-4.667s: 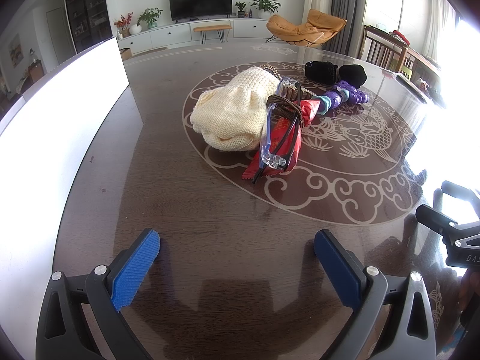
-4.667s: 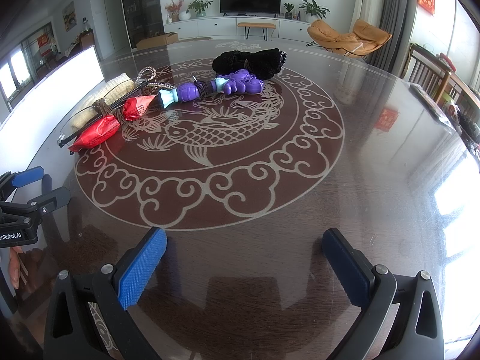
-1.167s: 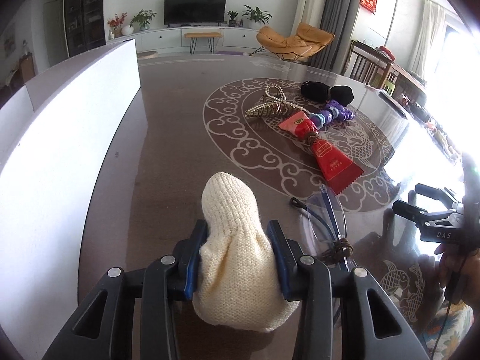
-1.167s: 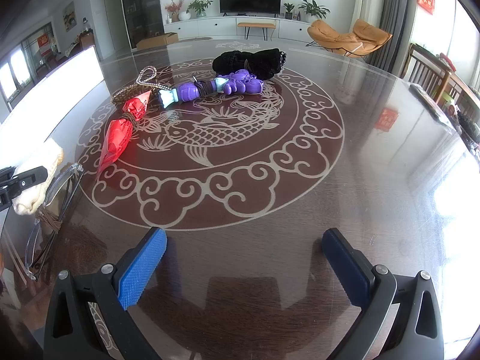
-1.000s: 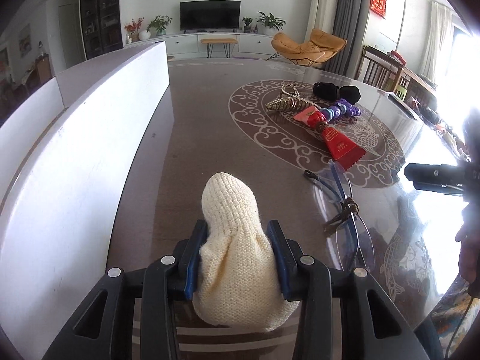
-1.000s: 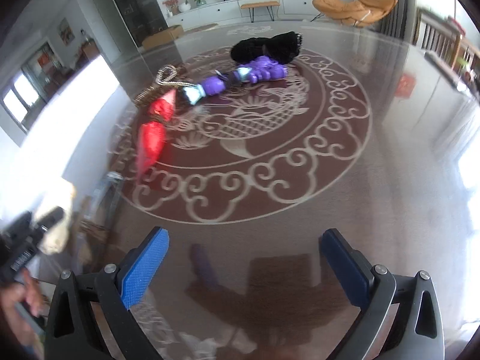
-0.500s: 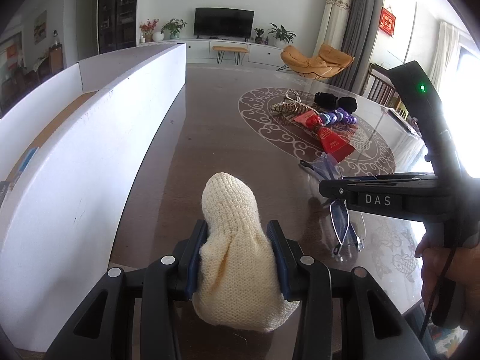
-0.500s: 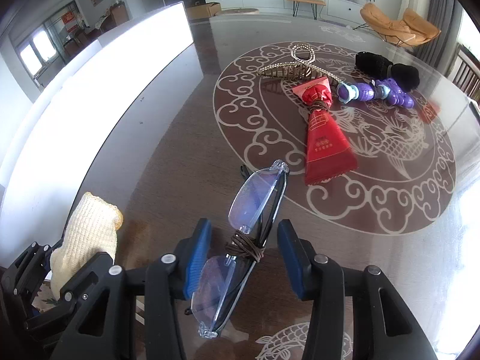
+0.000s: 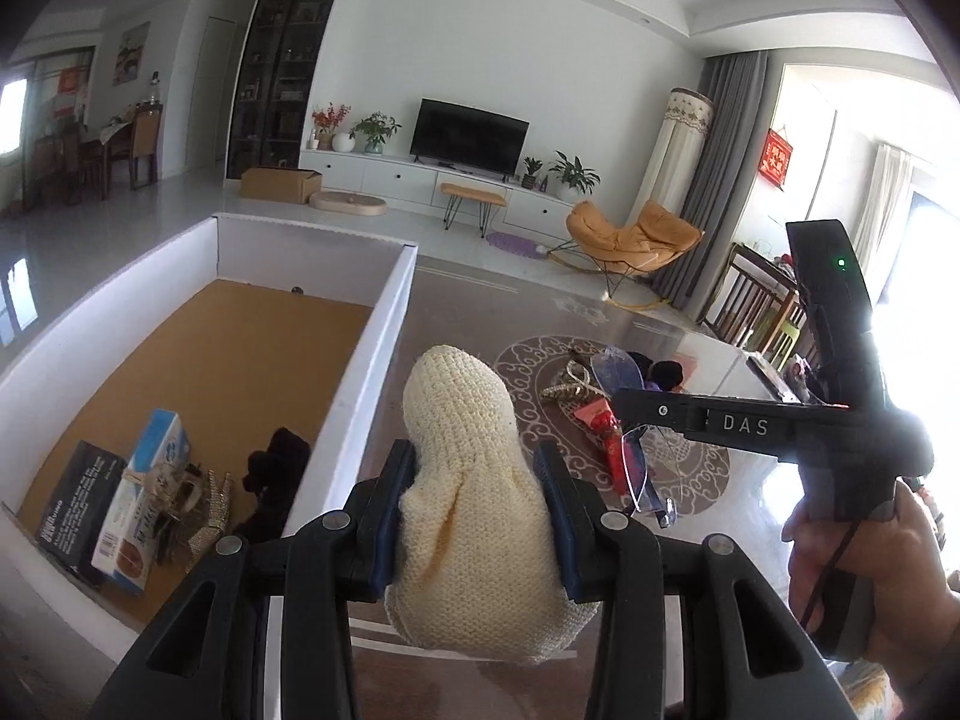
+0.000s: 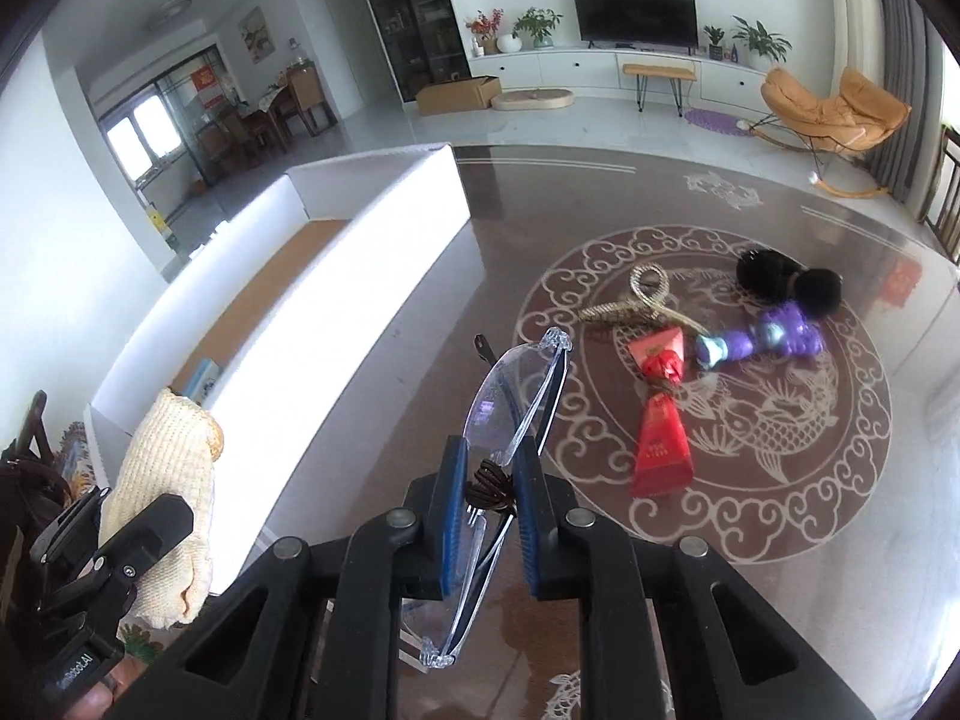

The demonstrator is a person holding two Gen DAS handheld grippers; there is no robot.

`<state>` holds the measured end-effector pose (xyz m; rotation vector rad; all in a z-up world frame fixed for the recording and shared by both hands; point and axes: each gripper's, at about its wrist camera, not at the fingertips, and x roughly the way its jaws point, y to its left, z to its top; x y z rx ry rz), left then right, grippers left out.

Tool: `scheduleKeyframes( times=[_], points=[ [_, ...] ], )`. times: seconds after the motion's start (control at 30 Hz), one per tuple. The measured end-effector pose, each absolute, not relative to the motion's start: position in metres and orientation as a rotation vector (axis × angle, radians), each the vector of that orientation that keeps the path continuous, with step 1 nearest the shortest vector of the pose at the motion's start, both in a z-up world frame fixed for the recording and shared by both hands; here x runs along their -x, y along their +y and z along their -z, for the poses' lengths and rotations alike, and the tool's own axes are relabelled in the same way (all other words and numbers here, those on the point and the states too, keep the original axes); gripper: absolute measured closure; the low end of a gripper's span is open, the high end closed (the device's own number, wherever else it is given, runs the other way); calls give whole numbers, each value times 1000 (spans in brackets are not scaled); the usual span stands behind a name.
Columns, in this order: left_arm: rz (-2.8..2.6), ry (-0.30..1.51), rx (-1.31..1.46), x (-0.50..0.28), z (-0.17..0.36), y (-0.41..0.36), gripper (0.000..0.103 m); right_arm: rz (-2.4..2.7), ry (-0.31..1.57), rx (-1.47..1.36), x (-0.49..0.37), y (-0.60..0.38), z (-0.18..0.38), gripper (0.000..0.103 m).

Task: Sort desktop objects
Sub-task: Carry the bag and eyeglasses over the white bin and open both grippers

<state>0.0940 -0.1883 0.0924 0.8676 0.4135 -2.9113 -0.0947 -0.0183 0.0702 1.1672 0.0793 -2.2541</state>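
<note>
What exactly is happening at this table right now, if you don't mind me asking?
A person is sorting table clutter with two handheld grippers. The left gripper is clamped on a cream knitted hat, beside the white box. The right gripper holds clear safety glasses above the table. A red packet and purple toy remain there.

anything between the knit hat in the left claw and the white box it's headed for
Only the box's near wall. The hat is held above the wall's rim, beside the box, and the floor past the wall is bare, so nothing else visible blocks it.
</note>
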Motion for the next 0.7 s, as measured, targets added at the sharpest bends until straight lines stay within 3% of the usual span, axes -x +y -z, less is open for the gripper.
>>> scheduleKeyframes(
  times=[0.27, 0.53, 0.57, 0.63, 0.67, 0.7],
  points=[
    [2611, 382, -867, -83, -90, -319, 63, 2009, 95, -989, 74, -163, -117, 86],
    [2409, 399, -1147, -60, -30, -383, 58, 1819, 225, -1085, 50, -270, -61, 85],
    [2387, 412, -1159, -62, -23, -387, 54, 1804, 245, -1117, 50, -276, -51, 80],
    [2368, 449, -1149, -65, -19, -390, 51, 1784, 269, -1158, 48, -282, -36, 58],
    [2374, 471, -1127, -68, -19, -390, 47, 1781, 264, -1154, 47, -281, -33, 40],
    [2378, 485, -1099, -70, -21, -388, 39, 1787, 254, -1132, 44, -278, -34, 33]
  ],
)
